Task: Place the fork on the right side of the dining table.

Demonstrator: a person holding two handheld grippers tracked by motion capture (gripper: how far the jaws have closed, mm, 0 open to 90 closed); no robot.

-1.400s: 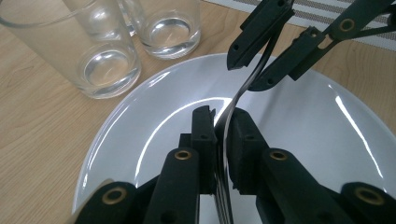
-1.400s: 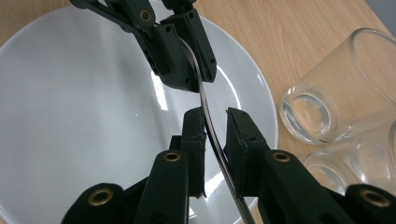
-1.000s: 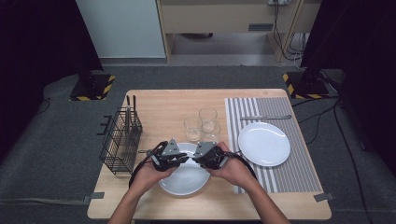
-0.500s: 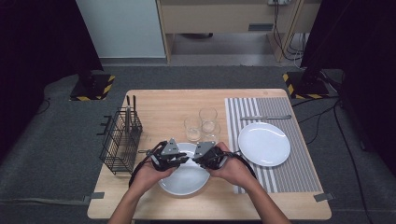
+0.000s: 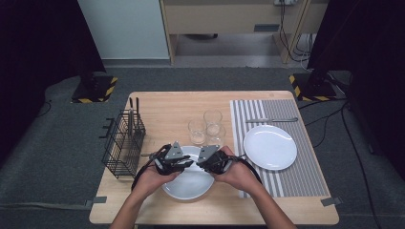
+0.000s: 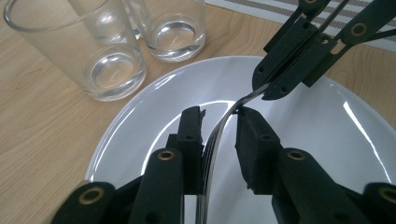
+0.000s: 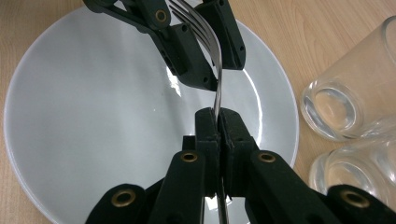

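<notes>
A: Count?
B: Two plates, three glasses, one fork.
A: Grip?
B: My right gripper clamps the fork over the near-edge plate; left gripper jaws just been opening, fork between.

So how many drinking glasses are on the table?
3, clustered mid-table: one at the back, one front left, one front right, beside the striped mat.

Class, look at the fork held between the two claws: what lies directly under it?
Under the fork lies a white plate on the wooden table. The fork hangs above the plate, not touching it. The claws cover parts of the plate.
</notes>
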